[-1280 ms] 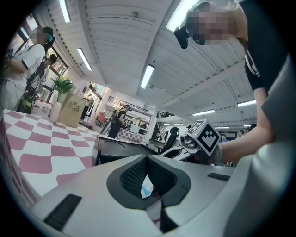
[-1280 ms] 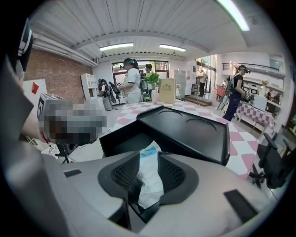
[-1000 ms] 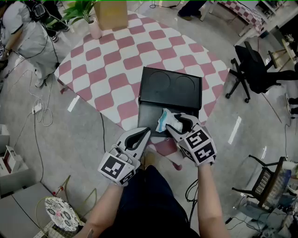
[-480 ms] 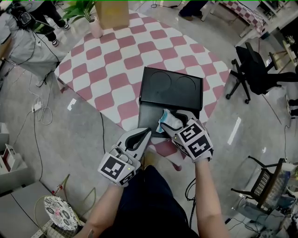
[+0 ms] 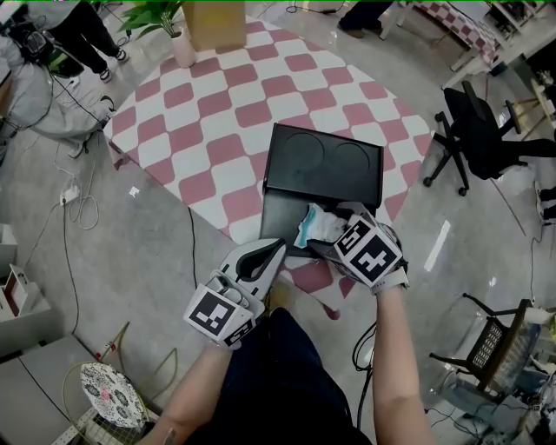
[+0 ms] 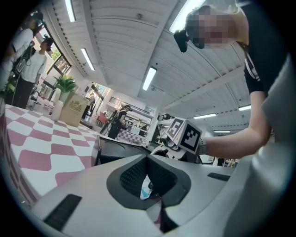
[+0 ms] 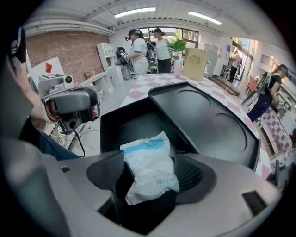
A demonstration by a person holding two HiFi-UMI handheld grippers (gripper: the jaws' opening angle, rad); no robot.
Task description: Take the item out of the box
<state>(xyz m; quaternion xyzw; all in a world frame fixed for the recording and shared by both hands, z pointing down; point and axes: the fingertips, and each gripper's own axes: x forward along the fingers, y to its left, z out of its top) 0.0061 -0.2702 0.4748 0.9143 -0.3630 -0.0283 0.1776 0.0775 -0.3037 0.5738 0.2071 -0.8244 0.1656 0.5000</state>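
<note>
A black box [image 5: 278, 217] stands open on the checked table [image 5: 217, 122], its lid [image 5: 326, 165] leaning back. A white and blue packet [image 5: 320, 226] sits at the box's near right corner. My right gripper [image 5: 334, 236] points steeply down over it. In the right gripper view the packet [image 7: 150, 169] lies between the jaws, which have just been opening, and a dark gap shows beside the left pad [image 7: 108, 169]. My left gripper [image 5: 271, 254] is held level at the table's near edge, left of the box, jaws together. From the left gripper view [image 6: 148, 175] the right gripper [image 6: 182, 134] shows beyond the box [image 6: 115, 148].
A brown bag [image 5: 208, 26] and a potted plant [image 5: 165, 26] stand at the table's far end. A black office chair [image 5: 473, 130] is on the right. People [image 5: 52, 78] stand at the upper left, with cables [image 5: 74, 204] on the floor.
The right gripper has turned and shifted a little to the right, and its jaws have spread around the packet. The left gripper has stayed still.
</note>
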